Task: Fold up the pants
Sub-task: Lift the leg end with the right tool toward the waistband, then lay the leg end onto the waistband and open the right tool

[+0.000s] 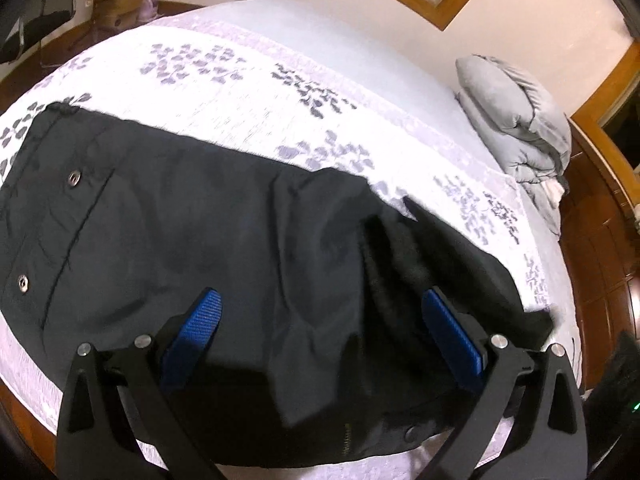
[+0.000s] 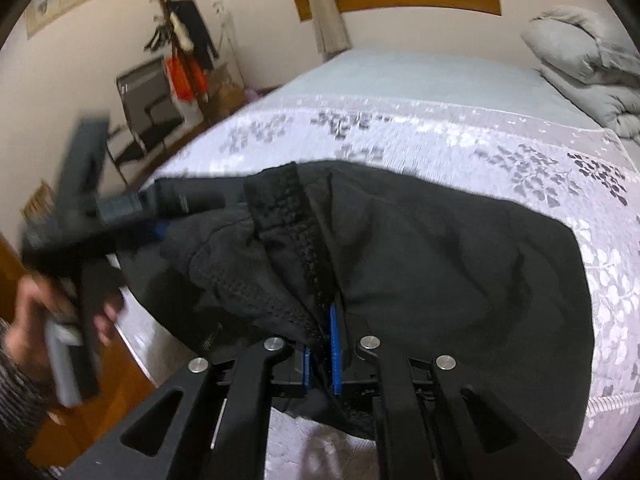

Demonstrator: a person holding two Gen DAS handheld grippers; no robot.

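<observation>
Now | pants: black, spread on the bed, two snaps at 9 o'clock | left gripper: jaws wide apart above the cloth, gripping nothing | right gripper: clamped on a bunched fold of pants | quilt: folded, 2 o'clock, well apart.

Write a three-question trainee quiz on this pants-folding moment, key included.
1. True or false: the right gripper is shut on the black pants.
2. The left gripper stands: A) open above the pants, B) shut on the bedspread.
3. What lies bundled at the far end of the bed?

Key: 1 true; 2 A; 3 a grey folded duvet.
</observation>
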